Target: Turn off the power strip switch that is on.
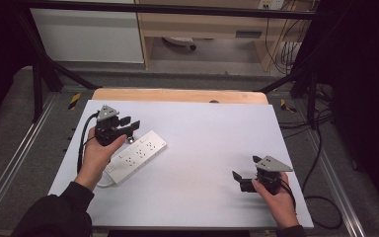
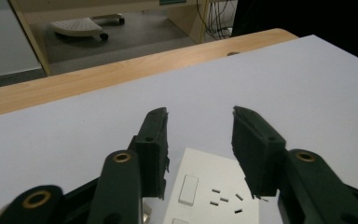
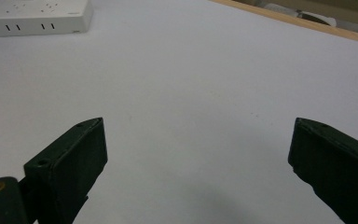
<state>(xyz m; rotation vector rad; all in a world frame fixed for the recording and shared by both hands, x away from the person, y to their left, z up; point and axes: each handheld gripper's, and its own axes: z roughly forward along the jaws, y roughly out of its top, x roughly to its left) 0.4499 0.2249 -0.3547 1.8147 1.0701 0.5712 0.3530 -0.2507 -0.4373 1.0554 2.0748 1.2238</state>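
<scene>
A white power strip (image 1: 137, 155) lies slantwise on the left half of the white table top (image 1: 202, 138), its cord leaving at its near end. My left gripper (image 1: 131, 122) hovers over the strip's far end, open and holding nothing. In the left gripper view, my left gripper (image 2: 200, 116) has its jaws parted above the power strip (image 2: 214, 189), whose switch and socket slots show below. My right gripper (image 1: 246, 168) sits near the table's front right, pointing left, open wide and empty. In the right gripper view, my right gripper (image 3: 198, 126) faces bare table, with the power strip (image 3: 32, 16) far off at upper left.
A wooden strip (image 1: 177, 95) borders the table's far edge. Beyond it stand a wooden desk frame (image 1: 202, 24) and a white panel (image 1: 86, 34). Cables (image 1: 321, 148) trail on the floor at the right. Metal rails (image 1: 10, 163) run along both sides.
</scene>
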